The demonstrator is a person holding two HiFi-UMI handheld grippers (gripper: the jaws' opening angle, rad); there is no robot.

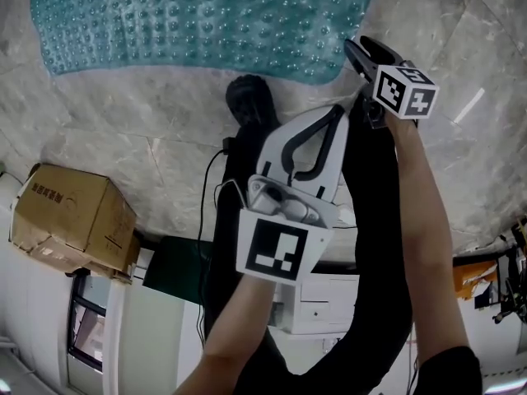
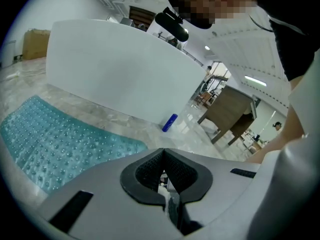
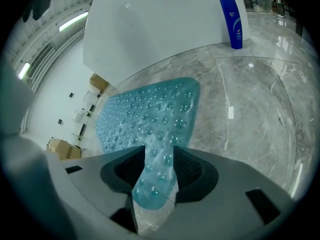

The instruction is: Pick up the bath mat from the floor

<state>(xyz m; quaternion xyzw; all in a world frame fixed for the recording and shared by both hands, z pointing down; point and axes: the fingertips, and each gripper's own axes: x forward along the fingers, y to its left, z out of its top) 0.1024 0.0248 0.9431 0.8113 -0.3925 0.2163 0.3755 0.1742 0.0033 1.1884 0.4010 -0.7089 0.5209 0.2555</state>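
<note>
The teal bath mat (image 1: pixel 198 23), studded with clear bumps, lies flat on the grey marble floor at the top of the head view. My right gripper (image 1: pixel 356 52) reaches down to its near right corner. In the right gripper view that corner of the mat (image 3: pixel 145 114) runs up between the jaws of my right gripper (image 3: pixel 160 156), which stand apart around it. My left gripper (image 1: pixel 336 109) hangs above the floor just short of the mat, shut and empty. In its own view my left gripper (image 2: pixel 163 154) has its tips together, with the mat (image 2: pixel 55 139) on the floor ahead to the left.
A person's black shoe (image 1: pixel 249 101) stands just below the mat's edge. A cardboard box (image 1: pixel 74 220) sits at the left. A blue bottle (image 3: pixel 233 23) stands on the floor by a big white panel (image 2: pixel 125 74). A black cable (image 1: pixel 203 212) trails down.
</note>
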